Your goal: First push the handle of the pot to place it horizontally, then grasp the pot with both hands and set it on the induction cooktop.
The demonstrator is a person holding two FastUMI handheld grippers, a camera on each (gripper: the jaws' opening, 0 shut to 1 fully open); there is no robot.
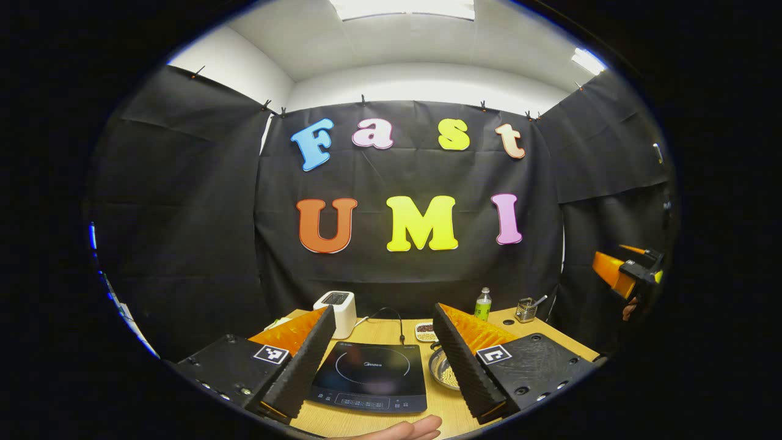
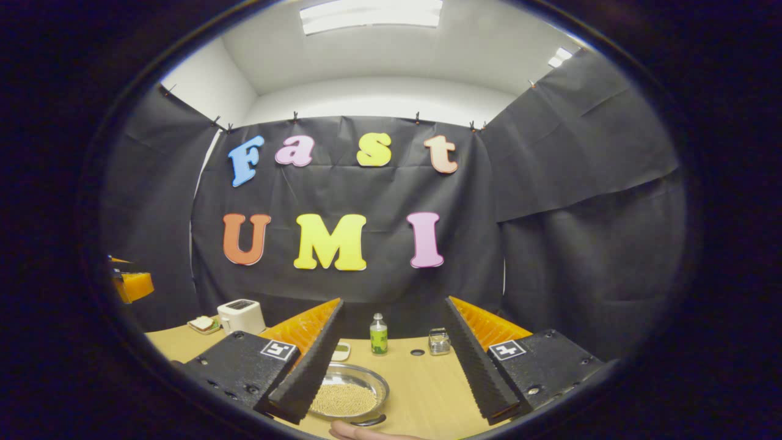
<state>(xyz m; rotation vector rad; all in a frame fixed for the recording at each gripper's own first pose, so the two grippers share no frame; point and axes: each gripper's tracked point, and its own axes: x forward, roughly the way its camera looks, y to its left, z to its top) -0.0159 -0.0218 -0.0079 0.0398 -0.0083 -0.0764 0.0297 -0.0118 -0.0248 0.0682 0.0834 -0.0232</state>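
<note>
The pot [image 2: 348, 394] is a shallow metal pan of pale beans on the wooden table, with a dark handle [image 2: 368, 420] at its near edge. In the left gripper view the pot [image 1: 444, 370] sits just right of the black induction cooktop [image 1: 366, 376], partly hidden by a finger. My left gripper [image 1: 383, 310] hangs open above the cooktop, holding nothing. My right gripper [image 2: 392, 302] is open above the pot, apart from it. Each gripper also shows farther off: the right gripper [image 1: 629, 272] and the left gripper [image 2: 131, 284].
A white toaster [image 1: 339, 308] stands behind the cooktop, with its cable across the table. A green bottle [image 2: 379, 334], a small glass holder [image 2: 438, 341] and a small dish [image 1: 426, 332] stand at the back. A hand [image 1: 403, 428] lies at the table's front edge.
</note>
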